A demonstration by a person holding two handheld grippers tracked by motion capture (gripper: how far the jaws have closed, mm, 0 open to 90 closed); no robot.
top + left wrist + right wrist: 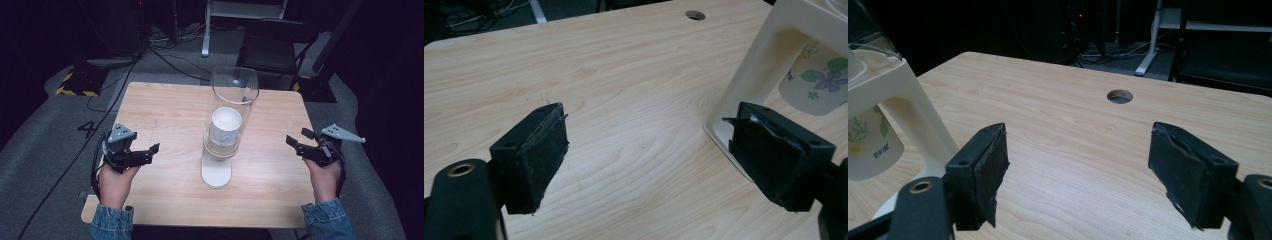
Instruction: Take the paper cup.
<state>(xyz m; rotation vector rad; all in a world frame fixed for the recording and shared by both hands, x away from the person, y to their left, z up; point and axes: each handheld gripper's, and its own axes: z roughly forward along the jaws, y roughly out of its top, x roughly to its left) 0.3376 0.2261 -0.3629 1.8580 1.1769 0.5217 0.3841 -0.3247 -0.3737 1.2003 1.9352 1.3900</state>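
A cup dispenser stands in the middle of the wooden table: a clear tube on a white stand, with a stack of white paper cups inside. My left gripper hovers near the table's left edge, its tips toward the dispenser, open and holding nothing. My right gripper is at the right edge, also open and empty. In the left gripper view the jaws stand wide, with the stand and a flower-printed cup beyond the right jaw. The right gripper has the stand on its left.
A round cable hole is cut in the tabletop near the far edge. A dark chair stands behind the table, and cables run over the grey floor. A person's hands and denim sleeves come in from the bottom.
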